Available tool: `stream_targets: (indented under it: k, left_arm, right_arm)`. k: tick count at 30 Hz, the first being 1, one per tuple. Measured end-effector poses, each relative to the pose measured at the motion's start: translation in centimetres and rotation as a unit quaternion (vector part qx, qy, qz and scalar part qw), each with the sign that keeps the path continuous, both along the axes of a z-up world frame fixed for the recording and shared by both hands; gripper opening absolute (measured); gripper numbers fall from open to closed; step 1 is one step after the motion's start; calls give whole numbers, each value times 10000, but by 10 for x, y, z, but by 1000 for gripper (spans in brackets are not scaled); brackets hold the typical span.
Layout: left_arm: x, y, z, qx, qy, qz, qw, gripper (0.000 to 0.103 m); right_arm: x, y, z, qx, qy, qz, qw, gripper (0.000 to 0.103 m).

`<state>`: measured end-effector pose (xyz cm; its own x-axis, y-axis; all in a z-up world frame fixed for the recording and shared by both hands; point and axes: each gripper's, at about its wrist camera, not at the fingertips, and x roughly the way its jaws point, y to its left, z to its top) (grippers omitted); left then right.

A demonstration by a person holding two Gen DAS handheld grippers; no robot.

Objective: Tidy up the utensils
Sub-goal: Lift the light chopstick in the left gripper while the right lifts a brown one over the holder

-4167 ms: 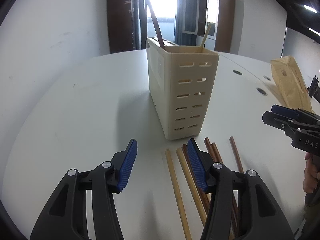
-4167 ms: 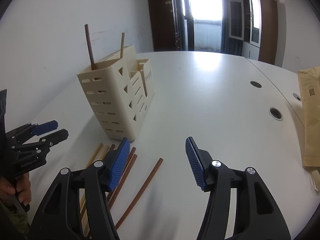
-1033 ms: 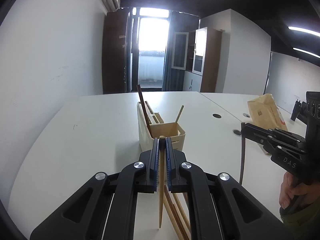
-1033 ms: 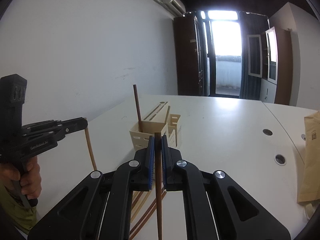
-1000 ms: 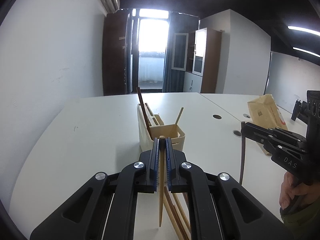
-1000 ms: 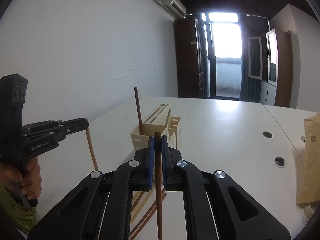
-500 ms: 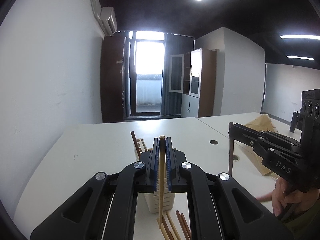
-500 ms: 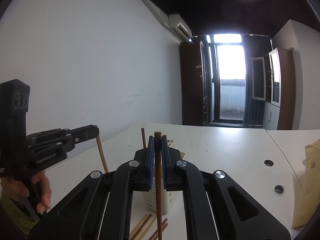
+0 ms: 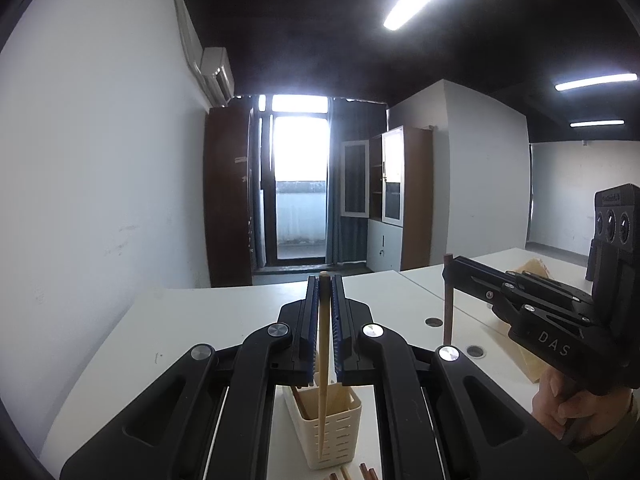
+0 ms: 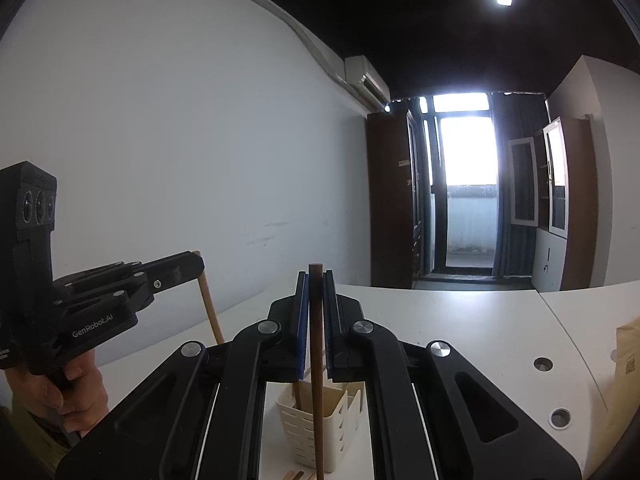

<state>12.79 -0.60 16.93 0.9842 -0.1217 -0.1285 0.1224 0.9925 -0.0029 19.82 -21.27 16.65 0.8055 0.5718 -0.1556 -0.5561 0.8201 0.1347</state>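
Black claw, blue pads, silver screws.

Utensil holder stands on table, below and ahead of both grippers. Left gripper to the left of right gripper. Loose chopsticks lie on table just before holder. Paper bag at table's right edge.

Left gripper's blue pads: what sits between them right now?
A light chopstick, clamped upright between the left gripper pads, its tip hanging in front of the cream holder in the left wrist view.
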Motion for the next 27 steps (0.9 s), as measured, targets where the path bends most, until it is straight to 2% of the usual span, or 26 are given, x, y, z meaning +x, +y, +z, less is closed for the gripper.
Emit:
stream_targets:
  k: [4,13,22,27]
  left_arm:
    - [2,8,2,-139,-185,-6,9997,6]
    - [1,7,5,-125,-514,-11,9986,6]
    - [13,11,7,-229,-650,16,9976,6]
    - [26,10,7,-231,-560,-52,9981,6]
  right_arm:
    - [5,-5,-1,229,-62,18,9997,8]
    - [12,0,5,506,-472,86,9976,8]
    - [11,-10,9,1093,-995,60,9890,7]
    - [23,-2,7,1103,-1062,91,9882,7]
